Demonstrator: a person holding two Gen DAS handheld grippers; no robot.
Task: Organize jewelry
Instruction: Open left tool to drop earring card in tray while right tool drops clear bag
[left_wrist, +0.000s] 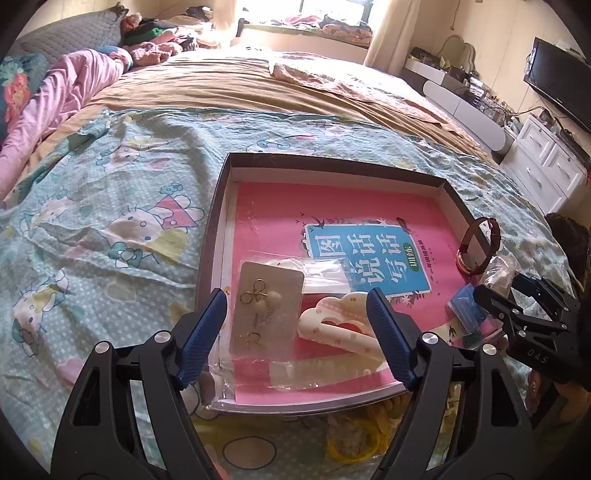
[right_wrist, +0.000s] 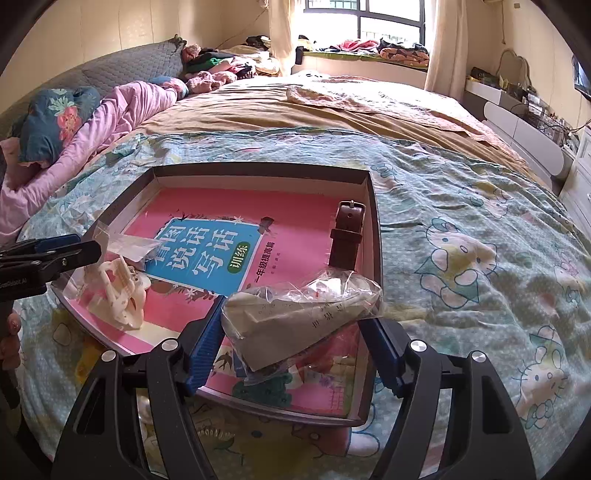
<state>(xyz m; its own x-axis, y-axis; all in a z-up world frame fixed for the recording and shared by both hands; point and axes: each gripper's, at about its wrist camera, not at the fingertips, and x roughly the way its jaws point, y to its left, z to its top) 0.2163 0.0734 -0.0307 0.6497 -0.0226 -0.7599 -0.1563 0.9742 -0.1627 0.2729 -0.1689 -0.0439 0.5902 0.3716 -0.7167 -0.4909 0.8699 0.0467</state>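
Observation:
A shallow grey box (left_wrist: 332, 162) lined with a pink book cover lies on the bed. In the left wrist view my left gripper (left_wrist: 297, 334) is open over its near edge, above a bagged earring card (left_wrist: 266, 306) and a cream hair claw (left_wrist: 343, 325). A brown watch (left_wrist: 480, 247) stands at the box's right side. In the right wrist view my right gripper (right_wrist: 295, 347) has its jaws wide apart around a clear plastic bag with a paper card (right_wrist: 303, 310), which spans the gap between them. The watch strap (right_wrist: 347, 232) and hair claw (right_wrist: 118, 291) lie beyond.
The bed has a Hello Kitty sheet (right_wrist: 461, 258) and a tan blanket (left_wrist: 240, 85). Yellow items in plastic (left_wrist: 354, 435) lie before the box. Pillows and clothes (right_wrist: 74, 122) are at the far left; white drawers (left_wrist: 546, 162) stand at right.

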